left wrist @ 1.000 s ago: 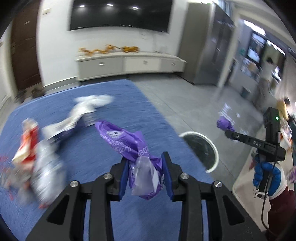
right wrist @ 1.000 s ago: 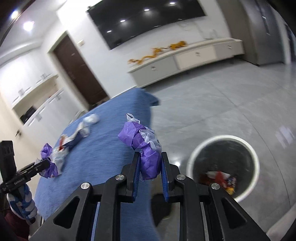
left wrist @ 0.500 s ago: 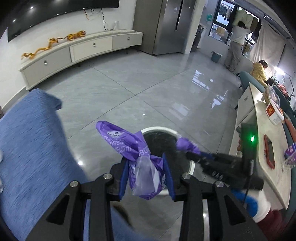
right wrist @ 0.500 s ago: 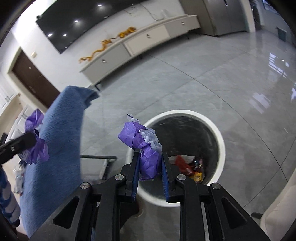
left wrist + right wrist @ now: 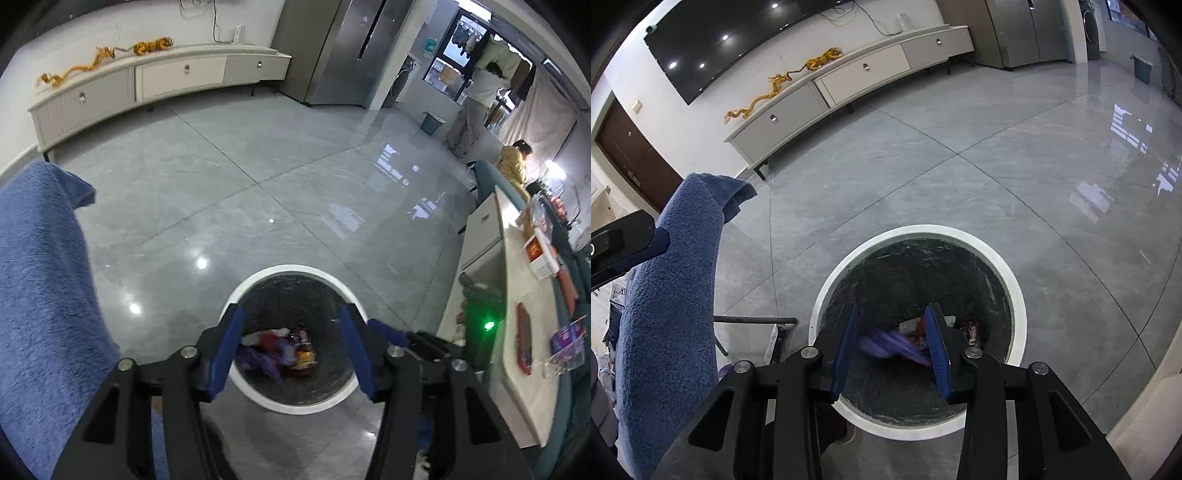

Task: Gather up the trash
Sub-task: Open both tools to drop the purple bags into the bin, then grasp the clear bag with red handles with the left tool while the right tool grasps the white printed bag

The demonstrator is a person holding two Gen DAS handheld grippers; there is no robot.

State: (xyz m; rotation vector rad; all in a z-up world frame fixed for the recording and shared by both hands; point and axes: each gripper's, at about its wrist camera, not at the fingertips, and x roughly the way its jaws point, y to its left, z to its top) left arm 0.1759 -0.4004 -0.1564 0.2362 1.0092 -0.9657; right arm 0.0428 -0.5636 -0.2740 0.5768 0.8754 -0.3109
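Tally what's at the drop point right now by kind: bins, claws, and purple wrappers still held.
Round white-rimmed trash bin: 1
Open claws above it, left claw and right claw, both just opened: 2
Purple wrappers still held: 0; purple wrapper lies blurred inside the bin.
Total: 3

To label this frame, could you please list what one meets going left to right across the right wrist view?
Left gripper → blue cloth → bin, seen between the right gripper's open jaws.
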